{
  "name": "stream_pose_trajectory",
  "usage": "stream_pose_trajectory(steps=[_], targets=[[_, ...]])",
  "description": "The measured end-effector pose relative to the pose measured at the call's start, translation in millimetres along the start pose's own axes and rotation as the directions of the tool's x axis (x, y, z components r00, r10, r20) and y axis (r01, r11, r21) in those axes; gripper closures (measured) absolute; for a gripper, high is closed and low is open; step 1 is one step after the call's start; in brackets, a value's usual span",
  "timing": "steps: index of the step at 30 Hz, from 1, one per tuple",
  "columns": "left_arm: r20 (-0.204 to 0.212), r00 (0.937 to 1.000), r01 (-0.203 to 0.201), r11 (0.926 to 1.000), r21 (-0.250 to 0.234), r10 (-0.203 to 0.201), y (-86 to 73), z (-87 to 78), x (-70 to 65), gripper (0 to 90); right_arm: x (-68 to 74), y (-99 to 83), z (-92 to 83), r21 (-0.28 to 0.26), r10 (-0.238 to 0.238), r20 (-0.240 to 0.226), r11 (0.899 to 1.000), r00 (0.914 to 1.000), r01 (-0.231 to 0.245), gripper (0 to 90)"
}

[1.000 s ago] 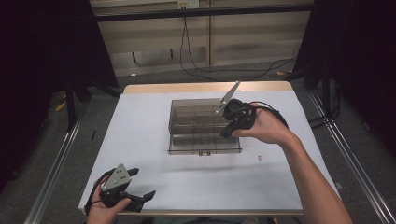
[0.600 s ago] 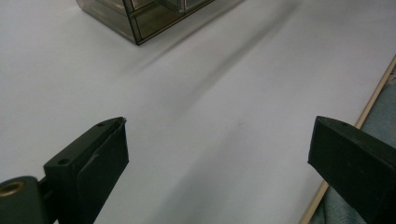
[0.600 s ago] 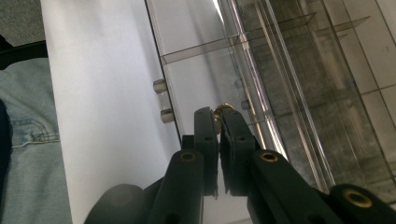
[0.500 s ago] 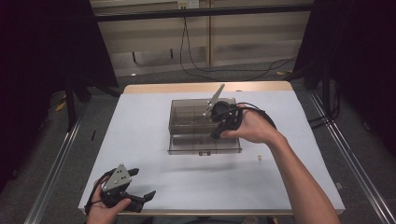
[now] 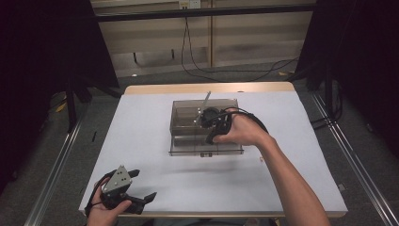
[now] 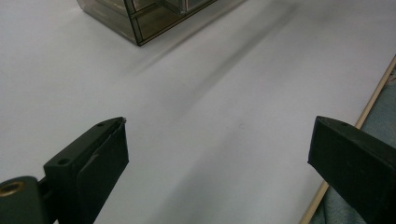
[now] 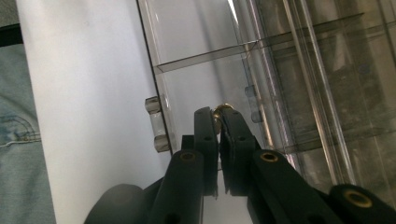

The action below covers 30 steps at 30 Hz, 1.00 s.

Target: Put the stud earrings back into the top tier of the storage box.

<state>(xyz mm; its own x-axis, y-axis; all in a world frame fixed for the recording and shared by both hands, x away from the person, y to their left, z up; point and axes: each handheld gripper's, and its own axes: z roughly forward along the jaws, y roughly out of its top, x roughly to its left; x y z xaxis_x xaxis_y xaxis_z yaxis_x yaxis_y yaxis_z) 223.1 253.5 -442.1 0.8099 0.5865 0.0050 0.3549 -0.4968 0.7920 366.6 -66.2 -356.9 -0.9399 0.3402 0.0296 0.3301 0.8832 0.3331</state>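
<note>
**Right gripper over the clear box, pinching a small brass piece**

White table (image 5: pixel 141 141) with a wood strip along the far edge, dark curtains on both sides, cables on the floor behind.

Smoky clear plastic organizer box (image 5: pixel 188 141) sits near the middle of the table, slightly toward the far side. Internal dividers split it into compartments; a near corner also shows in the left gripper view (image 6: pixel 140 23).

Right gripper (image 5: pixel 209 125) is over the box, hand coming in from the right, cable looped over the wrist. Right gripper view: jaws together, a small brass-coloured piece (image 7: pixel 223 109) clamped at the tips, hanging above a compartment next to the box's outer wall. What the piece is, can't tell. A thin grey rod-like thing (image 5: pixel 205 101) sticks up from the box's far side beside the gripper.

Left gripper (image 5: pixel 143 186) rests at the near left corner of the table, well apart from the box. Jaws wide apart, nothing between them.
</note>
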Motion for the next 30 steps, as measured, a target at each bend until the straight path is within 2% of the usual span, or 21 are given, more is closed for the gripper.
stream_pose_trajectory(steps=[1,2,8,9,10,13,15,16,19,20,24,30], targets=[[-0.002,1.0000,-0.002,1.0000,0.000,0.002,0.1,0.0,0.0,4.9,-1.8,0.1,1.8,0.004,-0.019,-0.001,1.000,0.9998,0.019,86.5],[-0.001,1.0000,-0.003,1.0000,0.000,0.003,0.2,0.1,-0.1,4.9,-0.8,1.0,3.8,0.004,0.001,0.001,1.000,1.0000,-0.001,86.5],[-0.002,1.0000,-0.003,1.0000,0.003,0.003,0.2,-0.1,-0.3,4.9,-2.0,3.8,14.2,0.041,-0.015,-0.003,0.999,0.9999,0.015,86.4],[-0.003,1.0000,-0.004,1.0000,0.004,0.004,0.2,-0.2,-0.1,4.9,-1.0,4.3,15.6,0.047,-0.002,-0.002,0.999,1.0000,0.002,86.4],[-0.003,1.0000,-0.003,1.0000,0.003,0.003,0.2,-0.2,-0.2,4.9,-2.4,4.4,16.9,0.048,-0.021,0.000,0.999,0.9998,0.021,86.4],[-0.002,1.0000,-0.001,1.0000,0.004,0.001,0.2,-0.1,-0.2,4.9,-2.0,5.2,19.3,0.058,-0.007,0.006,0.998,1.0000,0.007,86.4],[0.001,1.0000,0.001,1.0000,0.004,-0.001,-0.1,0.4,-0.3,4.9,-3.8,5.3,20.8,0.060,-0.022,0.006,0.998,0.9997,0.021,86.3],[0.001,1.0000,0.002,1.0000,0.004,-0.002,-0.1,0.4,-0.3,4.9,-3.2,5.5,21.9,0.062,-0.011,0.011,0.998,0.9999,0.010,86.3],[-0.002,1.0000,-0.001,1.0000,0.004,0.001,0.1,-0.3,-0.1,4.9,-4.2,5.0,25.5,0.073,-0.021,0.018,0.997,0.9996,0.020,86.1],[-0.001,1.0000,0.000,1.0000,0.003,0.000,0.0,-0.4,-0.1,4.9,-3.2,5.2,26.4,0.081,-0.008,0.020,0.997,0.9998,0.006,86.0],[-0.002,1.0000,-0.002,1.0000,0.004,0.002,0.1,-0.2,-0.1,4.9,-3.6,5.3,27.7,0.068,-0.014,0.022,0.998,0.9997,0.013,85.7],[-0.002,1.0000,0.002,1.0000,0.001,-0.002,-0.2,0.1,0.0,4.9,-5.2,1.3,24.1,0.048,0.014,0.031,0.999,0.9994,-0.015,81.8]])
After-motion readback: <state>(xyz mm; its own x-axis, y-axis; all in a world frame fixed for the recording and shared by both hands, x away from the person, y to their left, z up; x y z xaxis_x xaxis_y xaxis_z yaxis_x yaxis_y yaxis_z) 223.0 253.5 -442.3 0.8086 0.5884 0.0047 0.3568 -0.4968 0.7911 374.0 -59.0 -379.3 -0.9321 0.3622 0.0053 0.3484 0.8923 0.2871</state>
